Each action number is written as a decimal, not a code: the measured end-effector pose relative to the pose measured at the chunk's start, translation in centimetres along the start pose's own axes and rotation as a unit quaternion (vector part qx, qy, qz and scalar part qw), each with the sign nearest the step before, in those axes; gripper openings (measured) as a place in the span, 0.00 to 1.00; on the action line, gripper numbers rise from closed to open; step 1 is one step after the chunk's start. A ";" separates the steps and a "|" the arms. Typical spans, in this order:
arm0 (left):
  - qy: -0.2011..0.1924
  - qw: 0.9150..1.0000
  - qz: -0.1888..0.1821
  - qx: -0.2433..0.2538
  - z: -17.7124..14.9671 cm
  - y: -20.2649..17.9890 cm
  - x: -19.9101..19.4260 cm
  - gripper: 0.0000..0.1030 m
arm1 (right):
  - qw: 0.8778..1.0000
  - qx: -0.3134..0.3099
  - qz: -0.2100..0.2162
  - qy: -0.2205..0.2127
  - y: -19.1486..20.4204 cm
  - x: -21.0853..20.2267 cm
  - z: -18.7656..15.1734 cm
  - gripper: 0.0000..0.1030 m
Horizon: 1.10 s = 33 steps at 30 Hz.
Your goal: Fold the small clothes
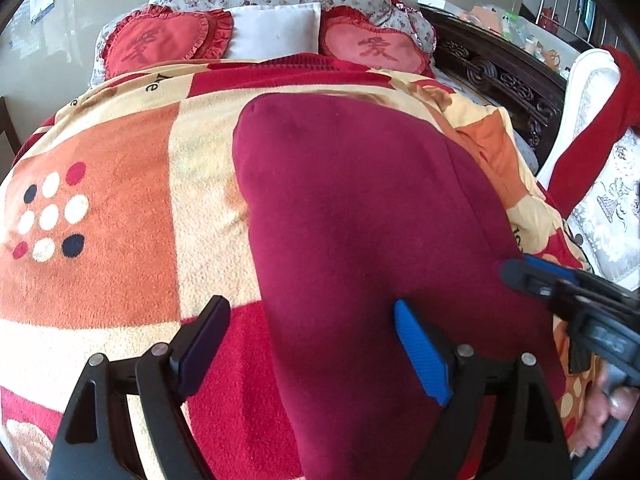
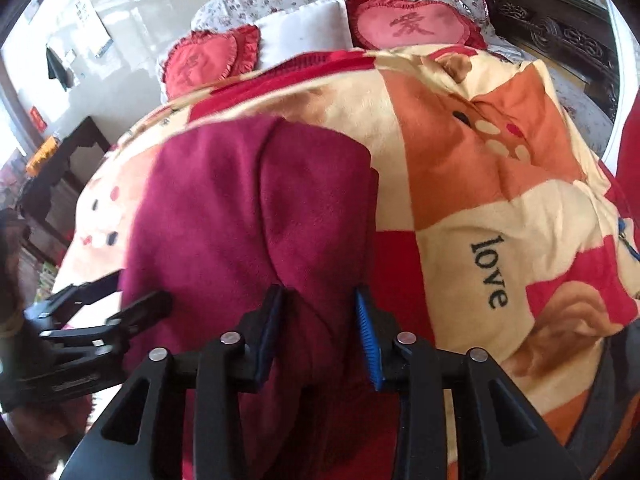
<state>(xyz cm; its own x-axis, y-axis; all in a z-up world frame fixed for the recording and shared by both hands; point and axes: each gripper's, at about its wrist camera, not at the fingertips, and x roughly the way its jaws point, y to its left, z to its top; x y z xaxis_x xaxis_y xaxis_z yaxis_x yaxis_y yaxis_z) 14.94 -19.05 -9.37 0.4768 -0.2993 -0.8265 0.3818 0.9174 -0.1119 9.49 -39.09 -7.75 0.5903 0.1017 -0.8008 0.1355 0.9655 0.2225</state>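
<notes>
A dark maroon fleece garment [image 1: 360, 220] lies on a patterned blanket on a bed; it also shows in the right wrist view [image 2: 248, 208]. My left gripper [image 1: 312, 320] is open over the garment's near left edge, one finger on the blanket, the other over the cloth. My right gripper [image 2: 318, 304] is partly open with a fold of the garment between its fingers; the pads do not press it. The right gripper also shows in the left wrist view [image 1: 532, 276] at the garment's right edge. The left gripper shows in the right wrist view [image 2: 132, 304] at the left edge.
The blanket [image 1: 100, 240] is orange, cream and red with dots and the word "love" [image 2: 490, 272]. Red heart pillows [image 1: 160, 44] and a white pillow [image 1: 276, 28] lie at the head. A dark carved headboard [image 1: 500, 76] and a white chair [image 1: 592, 128] stand at right.
</notes>
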 end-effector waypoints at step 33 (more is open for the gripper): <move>0.041 0.989 -0.101 -0.096 -2.0 3.8 -2.1 0.90 | 0.993 0.090 0.078 -0.003 -3.9 -0.4 -1.2 0.35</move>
<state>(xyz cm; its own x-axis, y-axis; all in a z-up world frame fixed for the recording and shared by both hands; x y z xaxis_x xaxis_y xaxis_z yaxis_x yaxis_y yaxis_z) 13.83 -14.39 -9.14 0.3364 -0.4671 -0.8177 0.3021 0.8759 -0.3762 7.77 -42.66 -8.96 0.6200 0.2453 -0.7453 0.1809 0.8796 0.4400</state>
